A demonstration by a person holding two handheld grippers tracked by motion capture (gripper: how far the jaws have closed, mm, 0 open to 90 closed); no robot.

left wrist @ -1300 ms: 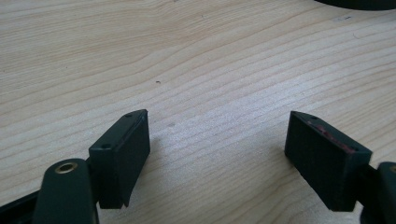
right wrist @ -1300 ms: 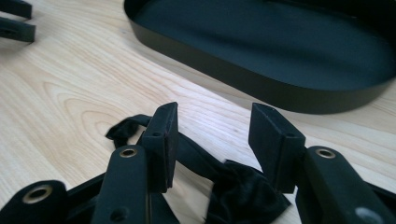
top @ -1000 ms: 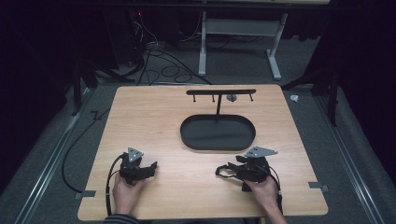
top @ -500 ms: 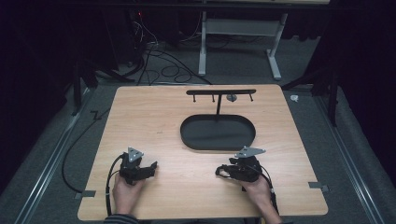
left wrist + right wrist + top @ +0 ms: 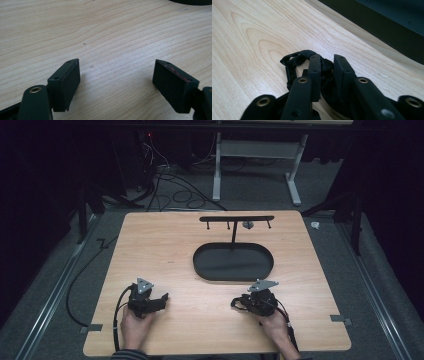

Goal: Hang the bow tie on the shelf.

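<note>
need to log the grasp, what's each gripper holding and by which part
The right gripper is shut on a black strap-like item, near one end of it; what it is can't be told. The left gripper is open, holding nothing.

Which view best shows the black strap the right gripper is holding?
The right gripper view: the black strap sits close up, pinched between the right gripper's jaws and looping out over the table. The high view shows it as a small dark shape at the gripper's tip.
</note>
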